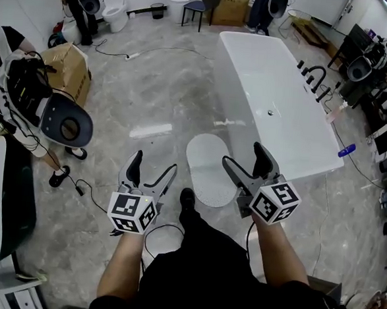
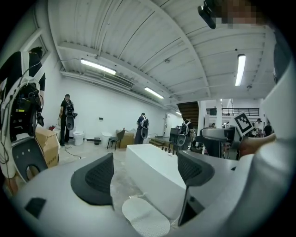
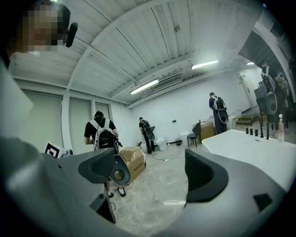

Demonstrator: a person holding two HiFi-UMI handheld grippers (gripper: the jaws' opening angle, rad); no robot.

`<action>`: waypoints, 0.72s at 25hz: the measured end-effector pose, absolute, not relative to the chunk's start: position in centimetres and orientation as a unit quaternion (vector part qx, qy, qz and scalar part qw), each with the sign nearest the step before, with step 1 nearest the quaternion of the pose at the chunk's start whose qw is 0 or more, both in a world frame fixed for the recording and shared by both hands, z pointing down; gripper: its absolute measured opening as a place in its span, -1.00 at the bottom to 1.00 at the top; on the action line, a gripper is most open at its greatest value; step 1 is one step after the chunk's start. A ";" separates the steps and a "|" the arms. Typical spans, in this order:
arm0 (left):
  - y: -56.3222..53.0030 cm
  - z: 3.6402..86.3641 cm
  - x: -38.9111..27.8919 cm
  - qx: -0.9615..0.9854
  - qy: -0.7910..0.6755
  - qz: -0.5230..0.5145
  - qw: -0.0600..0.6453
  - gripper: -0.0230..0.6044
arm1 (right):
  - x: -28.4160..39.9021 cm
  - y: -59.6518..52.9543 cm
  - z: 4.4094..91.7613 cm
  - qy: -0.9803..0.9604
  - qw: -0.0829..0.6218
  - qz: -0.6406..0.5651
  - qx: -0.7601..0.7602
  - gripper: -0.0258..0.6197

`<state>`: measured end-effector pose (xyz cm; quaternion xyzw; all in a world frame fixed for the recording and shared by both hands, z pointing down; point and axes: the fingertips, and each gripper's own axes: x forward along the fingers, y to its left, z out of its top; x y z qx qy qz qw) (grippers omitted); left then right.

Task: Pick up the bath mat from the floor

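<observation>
The mat (image 1: 209,168) looks light and floppy, probably grippy underneath: pinch its near edge; left hand-held gripper (image 1: 155,162) and right hand-held gripper (image 1: 242,154) gape, empty

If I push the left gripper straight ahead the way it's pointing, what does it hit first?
Probably the near end of the white rectangular bathtub, which sits between the left gripper's open jaws. The pale oval bath mat lies lower, on the floor, below that line. Depth is unclear.
</observation>
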<state>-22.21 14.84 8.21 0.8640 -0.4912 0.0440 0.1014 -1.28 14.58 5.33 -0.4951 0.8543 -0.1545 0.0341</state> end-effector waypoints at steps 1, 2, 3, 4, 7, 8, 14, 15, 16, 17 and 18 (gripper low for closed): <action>14.0 8.5 -22.2 0.864 -0.491 0.045 0.103 0.52 | -1.4 13.7 5.7 0.855 0.035 -0.157 -0.494 0.55; 13.0 8.8 -22.3 0.864 -0.491 0.047 0.104 0.52 | -1.5 12.8 6.0 0.854 0.036 -0.159 -0.494 0.55; 12.1 9.0 -22.3 0.864 -0.490 0.049 0.106 0.52 | -1.5 11.9 6.3 0.853 0.037 -0.162 -0.495 0.55; 11.1 9.1 -22.3 0.865 -0.488 0.052 0.107 0.52 | -1.5 10.9 6.6 0.851 0.037 -0.166 -0.496 0.55; 8.0 9.2 -21.9 0.867 -0.482 0.063 0.106 0.51 | -1.0 7.7 7.4 0.845 0.039 -0.179 -0.503 0.55; 6.8 9.2 -21.5 0.868 -0.480 0.066 0.107 0.51 | -0.7 6.5 7.6 0.843 0.039 -0.183 -0.504 0.55; -0.1 9.6 -20.0 0.874 -0.465 0.083 0.111 0.51 | 0.2 0.2 8.7 0.836 0.040 -0.192 -0.513 0.55; -1.0 9.8 -19.8 0.876 -0.462 0.087 0.113 0.50 | 0.4 -0.7 8.8 0.833 0.041 -0.195 -0.516 0.55; -1.9 9.8 -19.5 0.877 -0.458 0.090 0.115 0.50 | 0.6 -1.5 9.0 0.831 0.044 -0.199 -0.518 0.55; -2.8 9.7 -19.3 0.878 -0.454 0.094 0.116 0.50 | 0.9 -2.3 9.1 0.828 0.046 -0.203 -0.521 0.55; -3.5 9.5 -19.0 0.880 -0.451 0.096 0.116 0.50 | 1.2 -3.0 9.2 0.826 0.046 -0.206 -0.523 0.55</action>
